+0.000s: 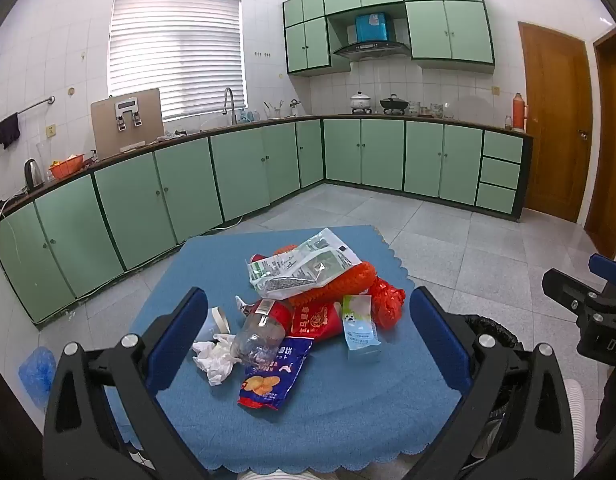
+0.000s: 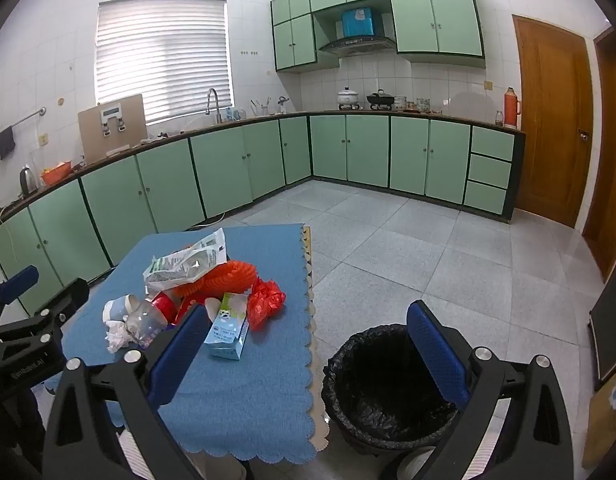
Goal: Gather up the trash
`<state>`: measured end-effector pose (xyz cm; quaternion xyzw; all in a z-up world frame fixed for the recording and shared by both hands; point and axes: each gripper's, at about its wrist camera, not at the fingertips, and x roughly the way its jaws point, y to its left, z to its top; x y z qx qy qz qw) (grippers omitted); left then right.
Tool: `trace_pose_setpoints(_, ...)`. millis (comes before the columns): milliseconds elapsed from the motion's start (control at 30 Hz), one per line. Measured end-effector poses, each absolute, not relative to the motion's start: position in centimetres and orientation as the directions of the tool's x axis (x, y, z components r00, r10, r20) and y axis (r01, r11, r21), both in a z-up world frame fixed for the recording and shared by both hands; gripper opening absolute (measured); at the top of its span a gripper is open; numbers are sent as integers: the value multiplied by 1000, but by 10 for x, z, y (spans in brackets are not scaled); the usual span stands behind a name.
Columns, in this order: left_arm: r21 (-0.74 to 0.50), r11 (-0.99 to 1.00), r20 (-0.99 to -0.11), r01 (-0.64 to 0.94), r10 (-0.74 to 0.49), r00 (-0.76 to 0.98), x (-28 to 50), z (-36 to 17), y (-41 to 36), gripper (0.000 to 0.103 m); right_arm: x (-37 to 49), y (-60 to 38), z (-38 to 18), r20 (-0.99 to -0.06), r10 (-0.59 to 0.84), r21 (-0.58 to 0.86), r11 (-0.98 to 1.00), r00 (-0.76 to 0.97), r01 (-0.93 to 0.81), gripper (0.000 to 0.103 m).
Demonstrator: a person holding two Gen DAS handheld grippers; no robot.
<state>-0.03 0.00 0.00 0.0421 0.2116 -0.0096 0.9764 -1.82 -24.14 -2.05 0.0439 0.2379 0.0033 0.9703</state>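
A pile of trash lies on a table with a blue cloth (image 1: pixel 340 412): a clear plastic bottle (image 1: pixel 259 338), crumpled white tissue (image 1: pixel 215 356), a blue snack bag (image 1: pixel 273 376), a light-blue milk carton (image 1: pixel 360 326), a red plastic bag (image 1: pixel 388 300), an orange honeycomb decoration (image 1: pixel 340 284) and a white-green wrapper (image 1: pixel 303 266). My left gripper (image 1: pixel 308 334) is open and empty, hovering above the table's near side, short of the pile. My right gripper (image 2: pixel 308 348) is open and empty, above the table's right edge and a black-lined trash bin (image 2: pixel 388 384). The carton (image 2: pixel 227 328) lies just beyond its left finger.
The bin stands on the tiled floor right of the table (image 2: pixel 243 408). Green kitchen cabinets (image 1: pixel 227 176) run along the far walls. A wooden door (image 2: pixel 552 120) is at the right. A blue bag (image 1: pixel 37 368) lies on the floor at the left.
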Motion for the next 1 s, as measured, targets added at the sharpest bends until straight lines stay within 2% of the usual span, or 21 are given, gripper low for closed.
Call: trace_pose_setpoints(1000, 78, 996, -427, 36, 1, 904, 1, -1, 0, 98, -17, -244, -16, -464, 34, 97, 995, 885, 13, 97)
